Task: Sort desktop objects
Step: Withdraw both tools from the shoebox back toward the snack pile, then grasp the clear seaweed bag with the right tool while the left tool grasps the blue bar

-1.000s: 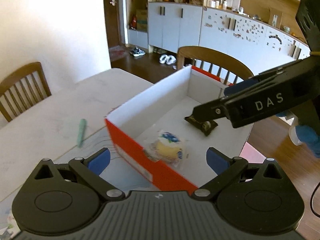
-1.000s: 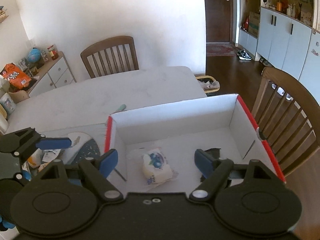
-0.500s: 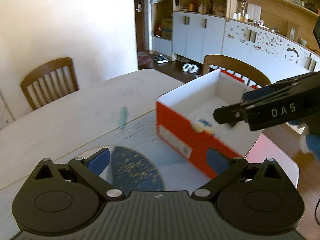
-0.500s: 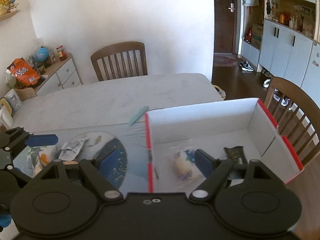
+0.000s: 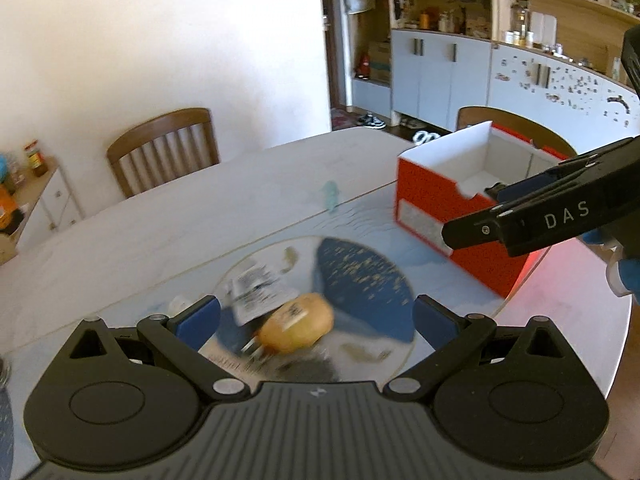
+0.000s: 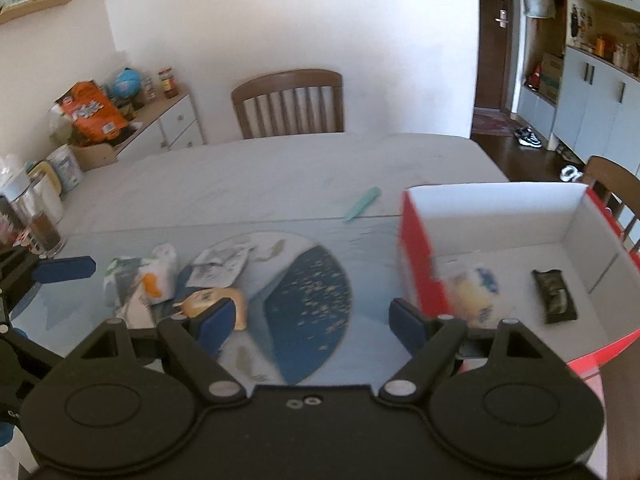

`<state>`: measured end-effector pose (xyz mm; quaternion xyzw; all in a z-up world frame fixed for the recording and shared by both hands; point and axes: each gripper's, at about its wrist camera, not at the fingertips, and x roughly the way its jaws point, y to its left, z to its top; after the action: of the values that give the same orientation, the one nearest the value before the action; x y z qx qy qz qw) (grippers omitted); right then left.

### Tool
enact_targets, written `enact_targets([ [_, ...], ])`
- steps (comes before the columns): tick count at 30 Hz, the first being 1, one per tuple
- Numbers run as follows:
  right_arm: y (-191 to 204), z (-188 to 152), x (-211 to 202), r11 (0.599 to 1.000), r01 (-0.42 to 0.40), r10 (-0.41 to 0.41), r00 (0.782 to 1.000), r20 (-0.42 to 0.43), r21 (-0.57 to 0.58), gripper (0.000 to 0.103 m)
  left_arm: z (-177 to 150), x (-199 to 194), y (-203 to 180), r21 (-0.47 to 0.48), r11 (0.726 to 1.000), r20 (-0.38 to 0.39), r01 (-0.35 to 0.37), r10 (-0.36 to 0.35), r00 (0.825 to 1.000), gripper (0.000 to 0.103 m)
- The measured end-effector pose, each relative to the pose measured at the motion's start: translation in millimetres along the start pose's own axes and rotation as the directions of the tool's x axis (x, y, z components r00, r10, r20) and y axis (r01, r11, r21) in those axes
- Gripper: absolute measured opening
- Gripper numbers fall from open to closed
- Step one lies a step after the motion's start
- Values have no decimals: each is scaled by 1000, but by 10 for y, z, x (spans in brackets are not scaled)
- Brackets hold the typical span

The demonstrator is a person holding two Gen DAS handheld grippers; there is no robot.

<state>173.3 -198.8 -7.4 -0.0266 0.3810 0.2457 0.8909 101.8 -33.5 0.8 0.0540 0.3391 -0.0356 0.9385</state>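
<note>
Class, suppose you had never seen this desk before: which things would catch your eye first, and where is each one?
The red box with white inner walls stands out at the table's right end, holding a wrapped cake and a dark packet. Left of it, on the mat's dark blue disc, lies a yellow bun among crumpled wrappers. Both open grippers frame the scene, the left gripper just before the bun.

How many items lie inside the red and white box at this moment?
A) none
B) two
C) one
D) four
B: in the right wrist view the red and white box holds two items, a wrapped yellow snack near its left wall and a dark packet further right; nothing else shows on its white floor.
</note>
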Motion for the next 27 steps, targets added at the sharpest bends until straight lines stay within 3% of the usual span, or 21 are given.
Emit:
enact_targets([
  [14,507,-285,239,999,-18,15,998,-62,-36,84,-628,-122,472,-61,998,-1,-27,27,1000,103],
  [27,834,-435,573,996,-41,32,993,-115,-81,84,-1047,65,605,-20,1000,-34,3,-4,999,103],
])
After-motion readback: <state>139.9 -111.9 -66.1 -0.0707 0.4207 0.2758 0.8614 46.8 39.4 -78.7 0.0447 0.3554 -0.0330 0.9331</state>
